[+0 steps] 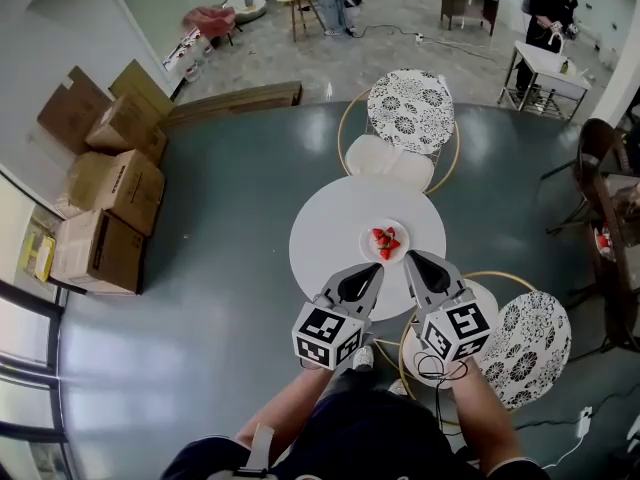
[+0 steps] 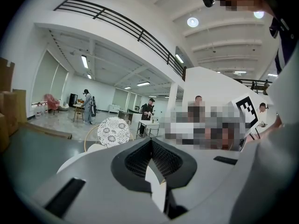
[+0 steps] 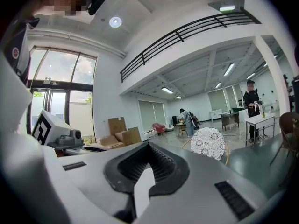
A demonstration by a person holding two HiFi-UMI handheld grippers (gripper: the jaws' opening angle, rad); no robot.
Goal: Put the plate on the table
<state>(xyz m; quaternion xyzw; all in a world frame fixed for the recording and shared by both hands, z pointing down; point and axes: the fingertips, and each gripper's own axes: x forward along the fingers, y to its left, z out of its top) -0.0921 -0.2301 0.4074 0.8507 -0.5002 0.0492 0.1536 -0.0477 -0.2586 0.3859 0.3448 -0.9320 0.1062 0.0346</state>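
Observation:
A small white plate [image 1: 386, 240] with red strawberries on it rests on the round white table [image 1: 330, 228], right of its middle. Both grippers hover over the table's near edge, tips pointing at the plate but apart from it. My left gripper [image 1: 375, 270] sits just below and left of the plate, my right gripper [image 1: 411, 257] just below and right. In each gripper view the jaws meet at their tips with nothing held: left gripper [image 2: 152, 143], right gripper [image 3: 148, 146]. The plate is hidden in both gripper views.
One patterned round chair [image 1: 411, 108] stands beyond the table, another [image 1: 527, 348] at my right side. Cardboard boxes [image 1: 110, 198] are stacked at the left wall. People [image 1: 548, 8] stand by a white desk [image 1: 545, 66] at the back right.

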